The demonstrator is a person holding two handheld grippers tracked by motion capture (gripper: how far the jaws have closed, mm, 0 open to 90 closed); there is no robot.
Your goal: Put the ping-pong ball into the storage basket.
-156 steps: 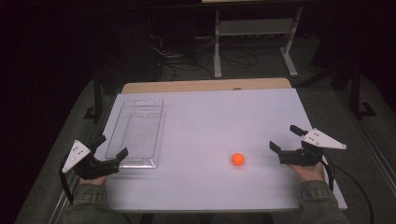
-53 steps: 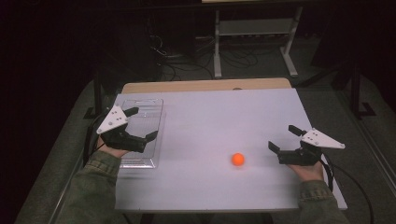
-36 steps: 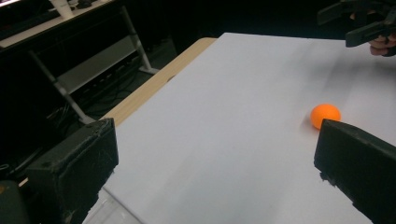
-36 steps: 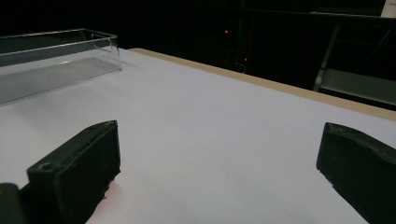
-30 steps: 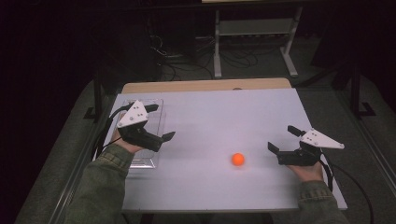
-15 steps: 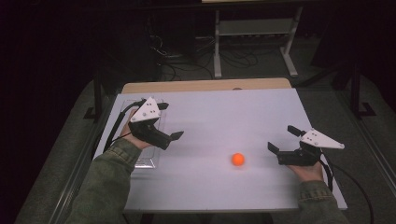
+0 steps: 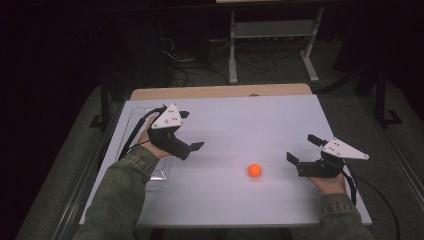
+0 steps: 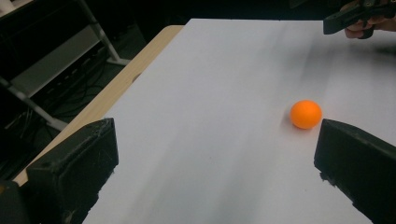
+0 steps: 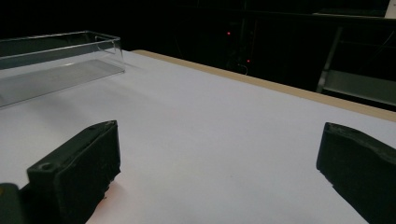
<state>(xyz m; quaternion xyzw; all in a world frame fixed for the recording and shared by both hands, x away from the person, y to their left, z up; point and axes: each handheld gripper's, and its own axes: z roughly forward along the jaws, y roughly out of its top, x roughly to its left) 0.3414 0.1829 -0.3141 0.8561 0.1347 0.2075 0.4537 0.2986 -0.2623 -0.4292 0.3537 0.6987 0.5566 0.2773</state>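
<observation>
An orange ball (image 7: 255,171) lies on the white table (image 7: 240,115), right of centre and near the front. My left gripper (image 7: 191,131) hovers open left of the middle, partly over a clear plastic tray (image 7: 131,119), with its jaws pointing right toward the ball. In the left gripper view the ball (image 8: 306,114) sits ahead, just off the right jaw's tip, and nothing is between the jaws. My right gripper (image 7: 301,148) rests open at the front right, a short way right of the ball. In the right gripper view its jaws stand wide over bare table, with the tray (image 9: 56,60) far off.
A wooden strip (image 7: 220,92) edges the table's far side. Beyond it stand a metal rack (image 7: 272,30) and cables on a dark floor. The other hand's gripper (image 8: 355,16) shows at the top right of the left gripper view.
My left gripper has risen from the front left corner, crossed over the clear tray and come right toward the ball. The right gripper and the ball have stayed put.
</observation>
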